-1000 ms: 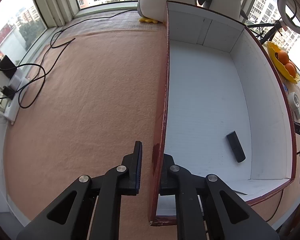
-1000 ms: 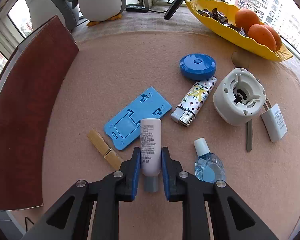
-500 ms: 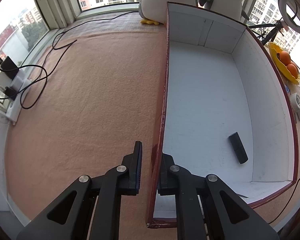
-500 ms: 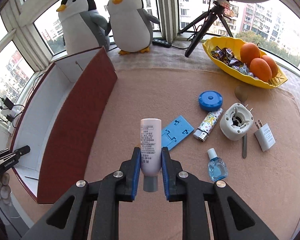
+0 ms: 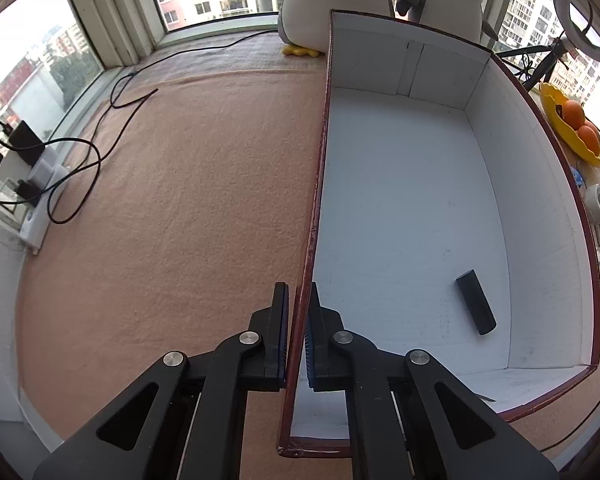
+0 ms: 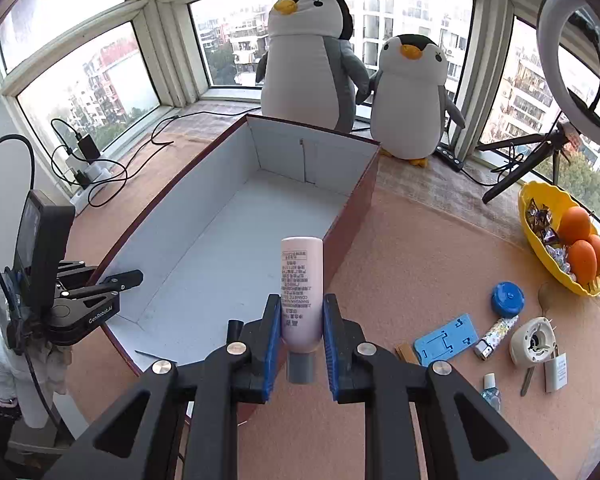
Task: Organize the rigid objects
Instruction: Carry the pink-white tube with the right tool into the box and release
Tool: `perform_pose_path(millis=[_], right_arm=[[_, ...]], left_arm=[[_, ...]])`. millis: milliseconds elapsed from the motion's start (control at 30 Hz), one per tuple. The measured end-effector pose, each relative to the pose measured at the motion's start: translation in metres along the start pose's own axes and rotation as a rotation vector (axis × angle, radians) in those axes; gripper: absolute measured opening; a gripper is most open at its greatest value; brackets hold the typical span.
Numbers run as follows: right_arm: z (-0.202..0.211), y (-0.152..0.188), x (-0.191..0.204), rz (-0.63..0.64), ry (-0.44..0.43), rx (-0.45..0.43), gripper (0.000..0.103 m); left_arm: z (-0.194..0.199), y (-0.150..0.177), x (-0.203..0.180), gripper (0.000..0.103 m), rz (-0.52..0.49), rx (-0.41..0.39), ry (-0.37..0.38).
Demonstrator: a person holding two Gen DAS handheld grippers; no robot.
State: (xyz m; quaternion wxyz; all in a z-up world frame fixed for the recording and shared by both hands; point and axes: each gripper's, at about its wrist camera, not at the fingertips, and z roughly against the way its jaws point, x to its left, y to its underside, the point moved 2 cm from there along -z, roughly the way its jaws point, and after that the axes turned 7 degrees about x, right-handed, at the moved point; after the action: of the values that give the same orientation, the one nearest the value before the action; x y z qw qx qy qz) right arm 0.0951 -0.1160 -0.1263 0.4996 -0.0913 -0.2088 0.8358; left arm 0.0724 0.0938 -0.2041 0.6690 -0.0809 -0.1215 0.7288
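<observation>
A long box, dark red outside and white inside [image 6: 236,240], lies on the peach mat. My left gripper [image 5: 298,292] straddles the box's left wall [image 5: 318,200] near the front corner. Its jaws are closing, and the pads press on the wall from both sides. In the right wrist view the left gripper [image 6: 128,280] sits at that same wall. My right gripper [image 6: 302,304] is shut on a pale pink tube [image 6: 302,276] with a grey cap, held in the air over the box's right wall. A small black block [image 5: 475,302] lies on the box floor.
Right of the box the mat holds a blue round case [image 6: 508,299], a blue phone stand [image 6: 446,338], a lighter [image 6: 496,332], a white round gadget [image 6: 534,342], a plug [image 6: 556,372] and a small dropper bottle [image 6: 491,392]. A yellow fruit bowl [image 6: 540,240], two plush penguins [image 6: 312,60] and cables [image 5: 80,160] ring the area.
My right gripper has lifted the pink tube off the mat and carried it up and left, over the box's edge. The left jaws have drawn tight on the box wall.
</observation>
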Motion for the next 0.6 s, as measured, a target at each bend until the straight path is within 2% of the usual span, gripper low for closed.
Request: perform_pose_path(millis=[233,600], right_arm=[[-0.018,-0.006,0.029,0.088,-0.020,0.033,0.018],[-0.046,-0.009,0.052,0.163,-0.032,0.114,0.018]], left_arm=[[0.000,0.001,0.000,0.006,0.014,-0.004,0.000],[0.001,0.001,0.000,0.006,0.020,-0.003,-0.008]])
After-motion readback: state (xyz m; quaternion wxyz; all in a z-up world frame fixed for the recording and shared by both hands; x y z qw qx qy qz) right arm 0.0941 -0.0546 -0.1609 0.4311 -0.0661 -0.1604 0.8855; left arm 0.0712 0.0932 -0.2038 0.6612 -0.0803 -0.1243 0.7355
